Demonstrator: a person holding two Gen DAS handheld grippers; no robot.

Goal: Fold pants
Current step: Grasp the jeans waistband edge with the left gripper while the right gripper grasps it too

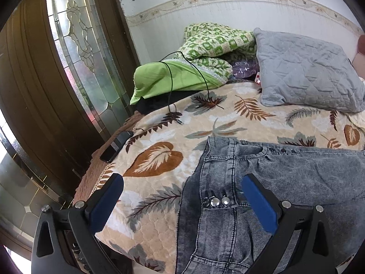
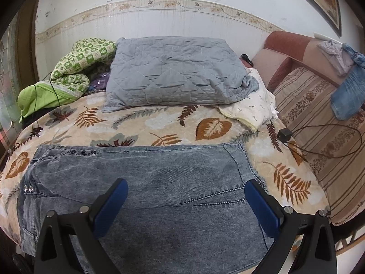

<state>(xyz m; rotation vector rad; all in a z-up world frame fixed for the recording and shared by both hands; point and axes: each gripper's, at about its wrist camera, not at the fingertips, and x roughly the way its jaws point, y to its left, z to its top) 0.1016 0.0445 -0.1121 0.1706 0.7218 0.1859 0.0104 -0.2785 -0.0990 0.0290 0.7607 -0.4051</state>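
My pants [image 2: 146, 182] lie flat across the near edge of the bed [image 2: 159, 125], seemingly folded once already — I judge another fold is due. Both my left tongs [image 1: 182, 202] and right tongs [image 2: 186, 205] hover wide, empty. Next: pinch an edge. The denim looks stiff, acid-washed, studded; the blanket [image 1: 159, 123] beneath is plush.

White bordered wall [image 2: 182, 22], glass-panelled wooden door [image 1: 75, 45], pink sofa [image 2: 308, 96].
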